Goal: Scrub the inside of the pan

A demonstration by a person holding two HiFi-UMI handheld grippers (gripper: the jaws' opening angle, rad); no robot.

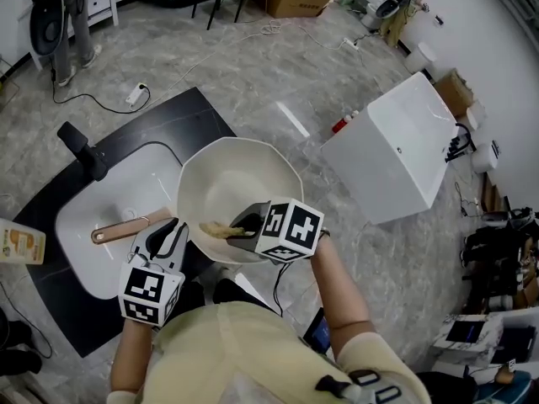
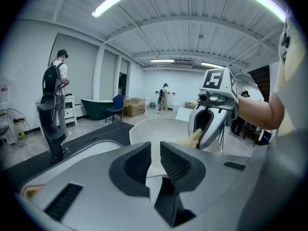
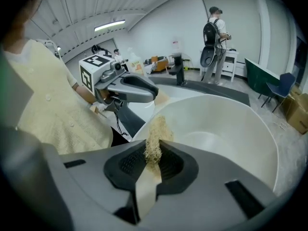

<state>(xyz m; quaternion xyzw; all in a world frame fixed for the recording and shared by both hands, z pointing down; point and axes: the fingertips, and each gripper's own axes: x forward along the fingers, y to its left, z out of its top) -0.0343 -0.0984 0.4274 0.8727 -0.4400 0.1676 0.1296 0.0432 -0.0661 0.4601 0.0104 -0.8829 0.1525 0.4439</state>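
A cream pan (image 1: 240, 183) with a wooden handle (image 1: 126, 227) is held over the sink. My left gripper (image 1: 171, 236) is shut on the pan where the handle joins the rim; the left gripper view shows the pale edge pinched between the jaws (image 2: 155, 160). My right gripper (image 1: 237, 229) reaches into the pan from the near side, shut on a beige fibre scrubber (image 1: 217, 229). The scrubber (image 3: 154, 138) sticks up from the jaws against the pan's near inner wall (image 3: 231, 129). The left gripper view shows the right gripper (image 2: 211, 124) with the scrubber (image 2: 191, 139) at the pan's rim (image 2: 159, 129).
A white sink basin (image 1: 109, 200) sits in a black counter (image 1: 194, 116) with a black faucet (image 1: 84, 150). A bottle (image 1: 21, 242) stands at the left edge. A white box (image 1: 396, 150) stands on the floor to the right. A person (image 1: 72, 15) stands at the back.
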